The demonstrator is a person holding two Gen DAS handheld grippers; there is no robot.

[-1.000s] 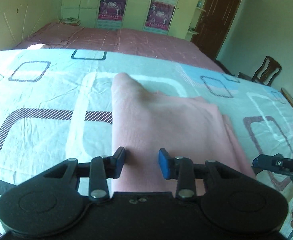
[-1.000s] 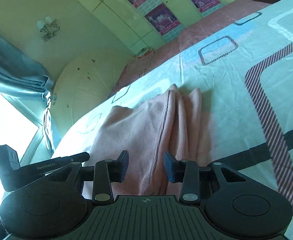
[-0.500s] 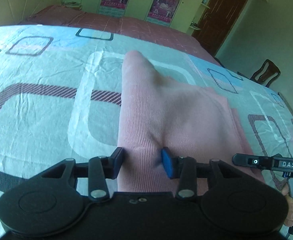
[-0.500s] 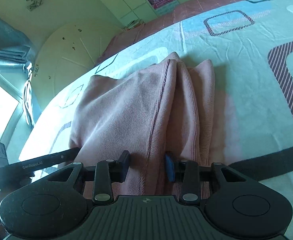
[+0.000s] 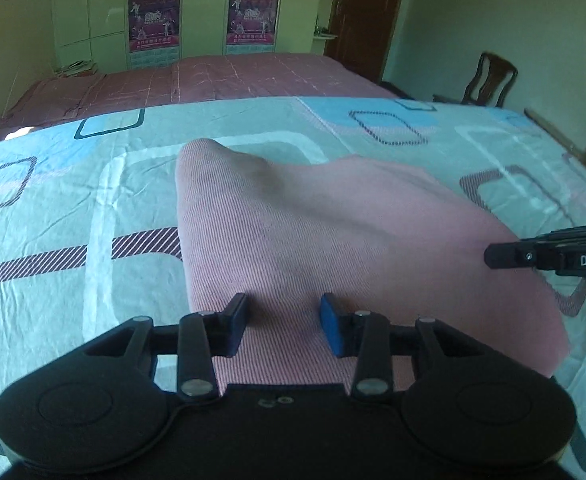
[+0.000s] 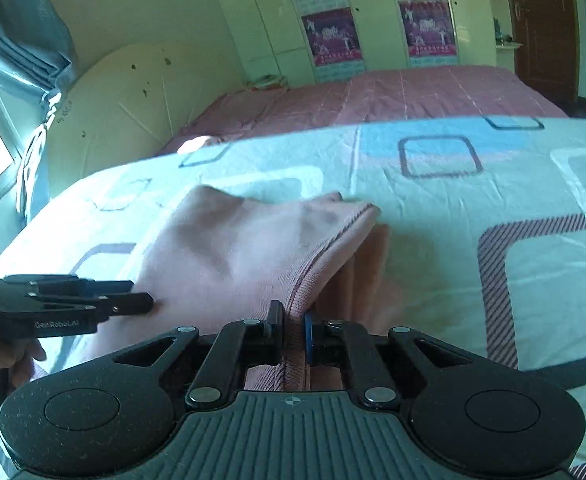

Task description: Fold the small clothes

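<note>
A pink ribbed garment (image 5: 333, 232) lies folded on the patterned bed sheet (image 5: 73, 300), its near edge raised. My left gripper (image 5: 283, 320) is open, its fingers standing apart astride the garment's near left part, with cloth lying flat between them. From the right, the tip of my right gripper (image 5: 493, 256) reaches the cloth. In the right wrist view my right gripper (image 6: 292, 326) is closing its jaws, and the pads pinch the garment's (image 6: 233, 252) ribbed hem. The left gripper (image 6: 147, 304) touches the cloth's left edge there.
The sheet (image 6: 453, 240) spreads wide to the right. Beyond it lie a pink bedspread (image 5: 233, 80), a wardrobe with posters (image 5: 153, 20) and a wooden chair (image 5: 491, 80). A curtain (image 6: 21, 40) and headboard (image 6: 133, 100) stand at left. A hand (image 6: 21, 360) grips the left tool.
The right gripper's fingers have come together on the garment's hem. Both grippers have rolled to level, and the cloth's near edge now hangs lifted between them. The left fingers keep their gap.
</note>
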